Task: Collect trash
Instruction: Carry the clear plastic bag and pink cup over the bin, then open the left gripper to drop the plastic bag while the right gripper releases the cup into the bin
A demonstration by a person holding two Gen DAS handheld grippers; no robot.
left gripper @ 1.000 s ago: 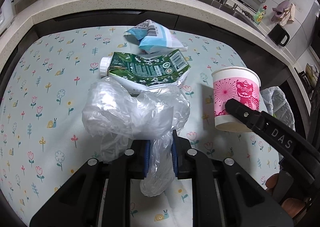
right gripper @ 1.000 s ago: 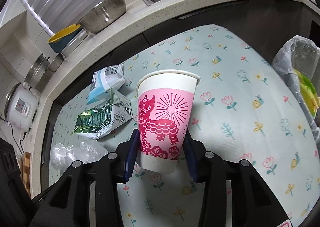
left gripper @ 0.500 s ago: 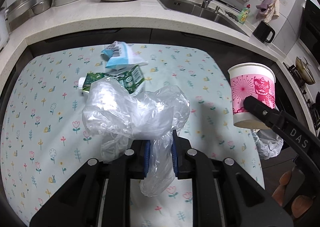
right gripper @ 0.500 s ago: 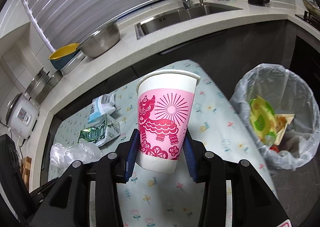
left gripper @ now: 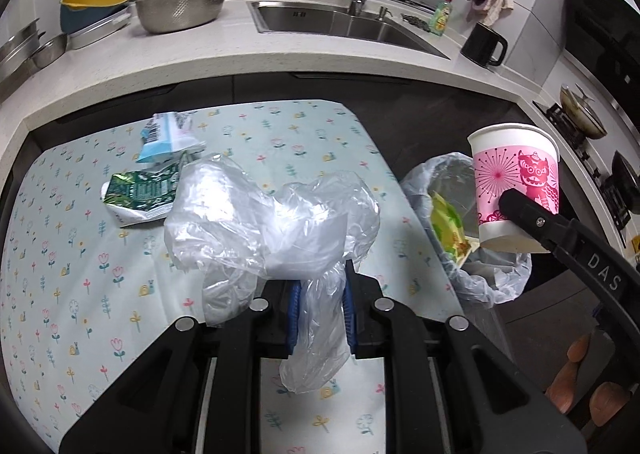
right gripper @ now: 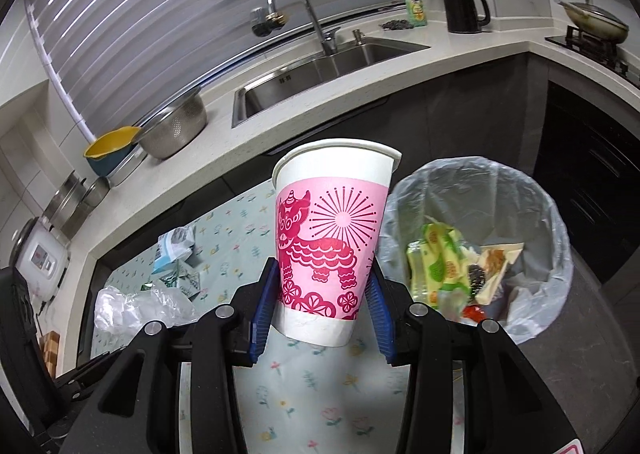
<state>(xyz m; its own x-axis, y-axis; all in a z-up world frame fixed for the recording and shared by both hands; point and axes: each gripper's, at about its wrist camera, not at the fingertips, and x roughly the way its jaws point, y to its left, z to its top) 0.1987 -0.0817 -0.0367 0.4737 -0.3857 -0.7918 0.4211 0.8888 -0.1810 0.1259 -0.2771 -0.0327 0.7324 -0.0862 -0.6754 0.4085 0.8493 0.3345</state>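
My left gripper (left gripper: 320, 314) is shut on a crumpled clear plastic bag (left gripper: 272, 222) and holds it above the flowered table (left gripper: 80, 294). My right gripper (right gripper: 320, 314) is shut on an upright pink and white paper cup (right gripper: 332, 238), held in the air near the table's right edge; the cup also shows in the left wrist view (left gripper: 516, 186). A trash bin with a clear liner (right gripper: 480, 246) stands on the floor right of the table and holds wrappers; it also shows in the left wrist view (left gripper: 460, 214). A green carton (left gripper: 140, 194) and a blue and white packet (left gripper: 168, 134) lie on the table.
A kitchen counter (left gripper: 280, 58) with a sink (left gripper: 340, 22), a steel colander (left gripper: 180, 8), a black kettle (left gripper: 482, 44) and a soap bottle runs behind the table. A stove with a pan is at the far right. A rice cooker (right gripper: 40, 258) stands at the left.
Both grippers have risen and moved right with their loads. The bin has come into fuller view, and the cup is now beside it.
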